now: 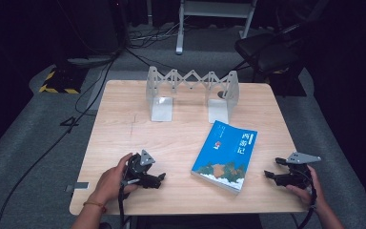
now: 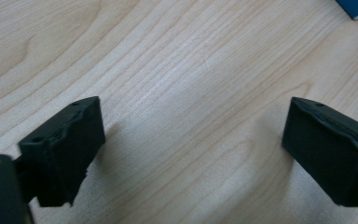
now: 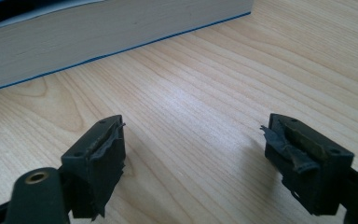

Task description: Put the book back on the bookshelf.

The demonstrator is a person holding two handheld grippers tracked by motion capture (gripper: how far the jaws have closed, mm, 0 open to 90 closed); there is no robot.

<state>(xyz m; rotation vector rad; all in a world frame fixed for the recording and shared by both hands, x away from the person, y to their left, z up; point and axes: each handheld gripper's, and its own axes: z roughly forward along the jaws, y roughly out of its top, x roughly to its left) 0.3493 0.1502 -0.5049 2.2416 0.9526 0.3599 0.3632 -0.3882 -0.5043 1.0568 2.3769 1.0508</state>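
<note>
Approach step: blue book (image 1: 225, 156) lies flat on the counter (image 1: 124, 124) at lower centre-right of the high view, left claw (image 1: 160, 178) and right claw (image 1: 269, 174) both wide and empty flanking it; next, probably close in on its edges.

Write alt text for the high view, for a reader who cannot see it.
A blue book lies flat on a wooden table, between two hand-held tools with open jaws: the left tool and the right tool, neither touching it. An expanding metal bookend rack stands empty at the table's far edge.
</note>
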